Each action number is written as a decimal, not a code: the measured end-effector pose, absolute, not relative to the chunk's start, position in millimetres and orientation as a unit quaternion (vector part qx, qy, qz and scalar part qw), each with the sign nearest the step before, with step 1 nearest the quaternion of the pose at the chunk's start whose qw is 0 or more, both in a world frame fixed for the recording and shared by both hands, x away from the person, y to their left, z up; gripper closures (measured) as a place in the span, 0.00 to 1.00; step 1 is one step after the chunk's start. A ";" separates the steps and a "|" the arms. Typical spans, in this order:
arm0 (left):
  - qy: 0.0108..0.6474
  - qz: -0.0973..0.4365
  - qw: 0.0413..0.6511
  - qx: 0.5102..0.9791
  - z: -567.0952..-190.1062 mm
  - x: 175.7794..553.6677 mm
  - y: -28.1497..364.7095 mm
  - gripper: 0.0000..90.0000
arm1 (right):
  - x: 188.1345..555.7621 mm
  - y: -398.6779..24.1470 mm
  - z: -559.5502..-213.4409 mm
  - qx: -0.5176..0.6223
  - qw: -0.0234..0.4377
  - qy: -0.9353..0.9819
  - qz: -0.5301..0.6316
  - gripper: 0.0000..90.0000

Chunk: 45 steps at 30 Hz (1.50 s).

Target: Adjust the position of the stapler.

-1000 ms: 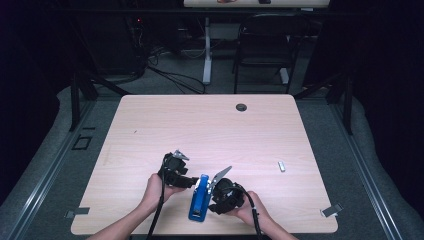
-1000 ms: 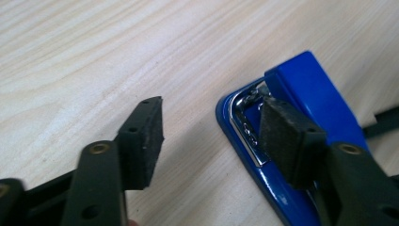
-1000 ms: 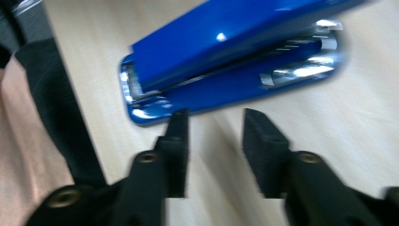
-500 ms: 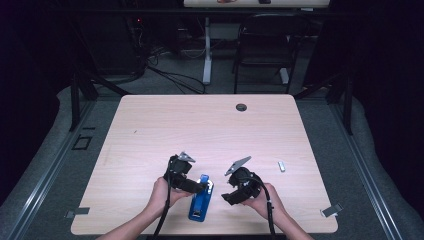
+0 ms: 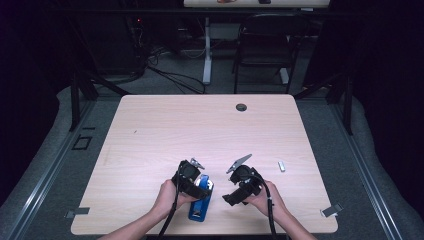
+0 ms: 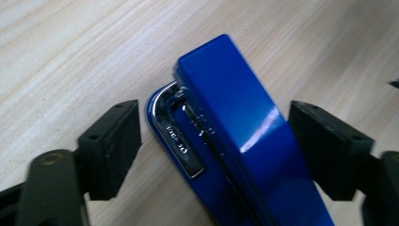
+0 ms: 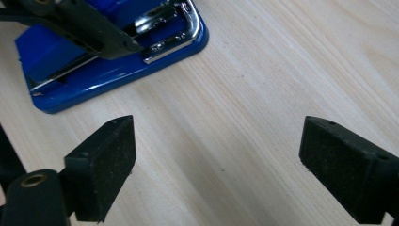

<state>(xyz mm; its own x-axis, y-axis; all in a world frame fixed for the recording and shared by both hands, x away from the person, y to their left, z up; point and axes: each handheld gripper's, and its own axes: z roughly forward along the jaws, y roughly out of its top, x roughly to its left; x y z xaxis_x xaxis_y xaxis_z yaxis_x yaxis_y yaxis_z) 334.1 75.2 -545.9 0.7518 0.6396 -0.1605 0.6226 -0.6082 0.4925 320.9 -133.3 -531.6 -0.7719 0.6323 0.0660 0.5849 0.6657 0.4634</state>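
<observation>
**Stapler between your left jaws, not yet gripped**

The blue stapler (image 5: 200,202) lies flat on the table (image 5: 165,130) near its front edge, and everything else can be placed from it. Your left gripper (image 6: 214,146) straddles its nose: the jaws have just been closing in, yet a gap shows on both sides in the left gripper view, so the pads are not pressing on it. Your right gripper (image 7: 214,165) sits just to the right of the stapler with nothing between its jaws, which have just been opening and now stand spread wide over bare wood. A small silvery object (image 5: 281,166) lies well off to the right of the stapler.

Expect the stapler to feel stiff and fairly heavy for its size, probably metal under glossy paint. That shine suggests a slippery surface, so a light pinch may slide. The top arm likely pivots on a spring, so squeezing from above and below could fire it or let it swing. Take hold across the two long sides instead, around the middle of the body, where the walls look flat and parallel.
</observation>
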 end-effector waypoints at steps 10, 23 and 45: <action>0.316 0.065 0.260 0.910 -543.6 324.2 64.7 0.44 | 323.2 -134.6 -532.8 0.338 0.050 0.911 0.231 0.15; 0.293 0.052 0.256 0.920 -540.1 330.3 75.8 0.60 | 322.7 -137.1 -529.7 0.339 0.061 0.909 0.233 0.15; 0.317 0.035 0.215 0.923 -539.7 325.9 88.4 0.63 | 326.5 -141.9 -528.1 0.341 0.062 0.909 0.233 0.16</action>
<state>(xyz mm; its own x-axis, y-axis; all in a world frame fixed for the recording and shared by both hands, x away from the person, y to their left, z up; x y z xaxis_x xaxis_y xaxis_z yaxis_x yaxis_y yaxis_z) 325.9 88.4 -539.7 0.7969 0.5997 -0.0722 0.5701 -0.7072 0.4182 326.5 -141.9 -528.1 -0.7598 0.6485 0.0470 0.5908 0.6585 0.4662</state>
